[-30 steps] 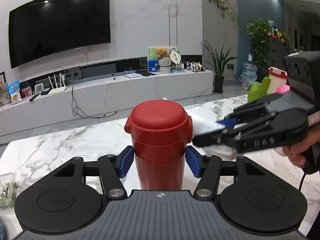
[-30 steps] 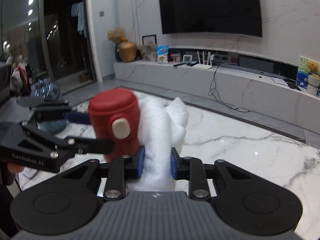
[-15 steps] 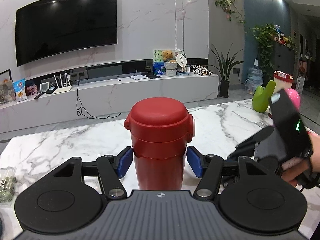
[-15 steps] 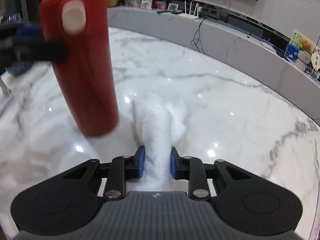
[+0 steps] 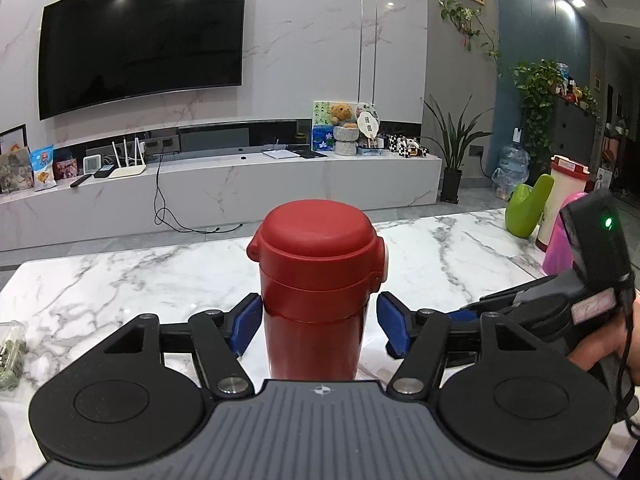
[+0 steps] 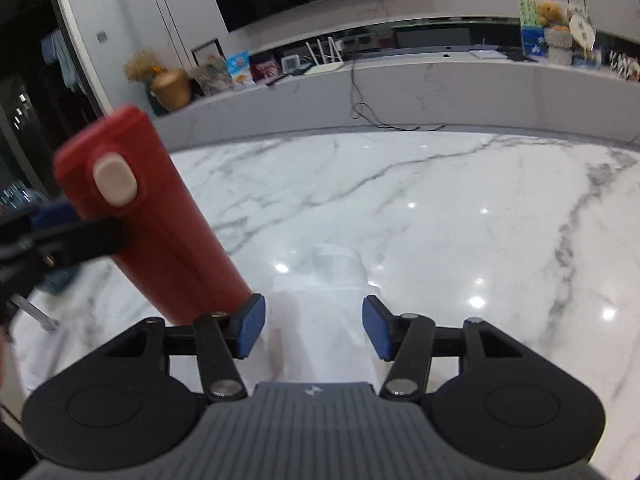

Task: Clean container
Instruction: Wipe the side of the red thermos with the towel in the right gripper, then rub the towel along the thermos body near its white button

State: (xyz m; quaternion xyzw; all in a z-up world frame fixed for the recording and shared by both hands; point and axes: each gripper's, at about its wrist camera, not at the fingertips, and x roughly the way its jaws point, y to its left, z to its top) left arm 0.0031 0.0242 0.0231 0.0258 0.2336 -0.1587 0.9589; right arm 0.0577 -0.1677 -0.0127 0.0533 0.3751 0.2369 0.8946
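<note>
Flask (image 5: 318, 292) stands upright on the marble table (image 5: 120, 280) between the left claw's (image 5: 320, 326) opening pads — clamped a second ago, now barely touching. Right claw (image 6: 314, 328) is opening too, the white cloth (image 6: 328, 300) it squeezed lying loose between its pads — wiping looks finished.
</note>
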